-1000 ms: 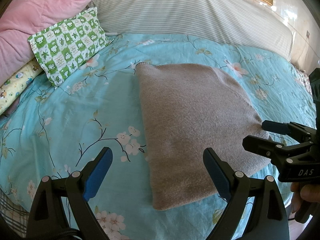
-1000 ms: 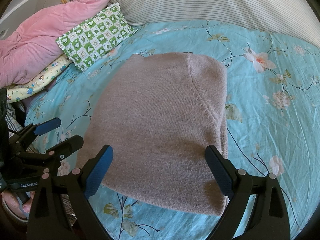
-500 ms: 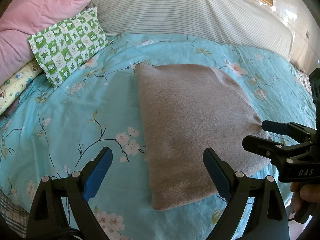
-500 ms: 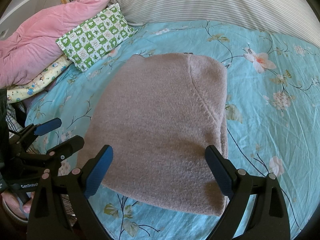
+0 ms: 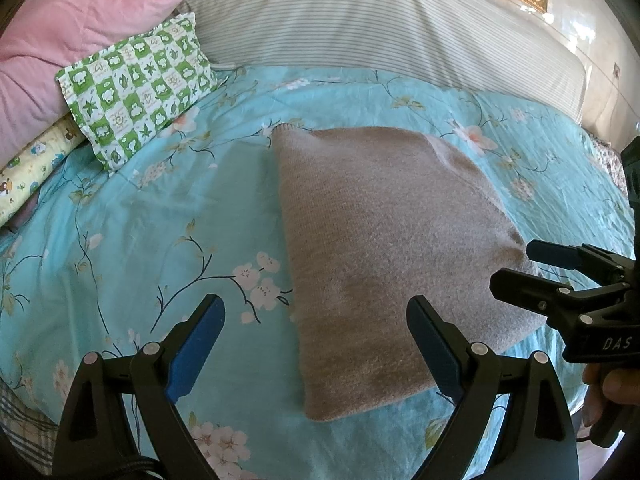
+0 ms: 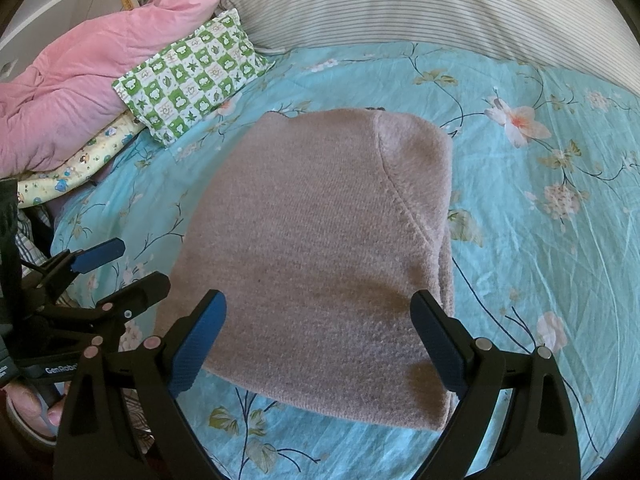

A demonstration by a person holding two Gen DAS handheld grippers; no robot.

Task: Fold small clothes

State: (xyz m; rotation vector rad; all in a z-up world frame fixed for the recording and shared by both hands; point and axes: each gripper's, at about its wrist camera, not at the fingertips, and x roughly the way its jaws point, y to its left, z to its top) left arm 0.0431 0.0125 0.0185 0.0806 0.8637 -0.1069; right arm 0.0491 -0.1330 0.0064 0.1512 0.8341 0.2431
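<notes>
A folded beige knit sweater lies flat on the blue floral bedsheet; it also shows in the right wrist view. My left gripper is open and empty, held above the sweater's near left edge. My right gripper is open and empty above the sweater's near edge. The right gripper also shows at the right of the left wrist view, open, beside the sweater's right corner. The left gripper shows at the left of the right wrist view, open, beside the sweater's left edge.
A green checked pillow and a pink quilt lie at the back left. A striped bolster runs along the back. A yellow patterned cloth lies at the left edge of the bed.
</notes>
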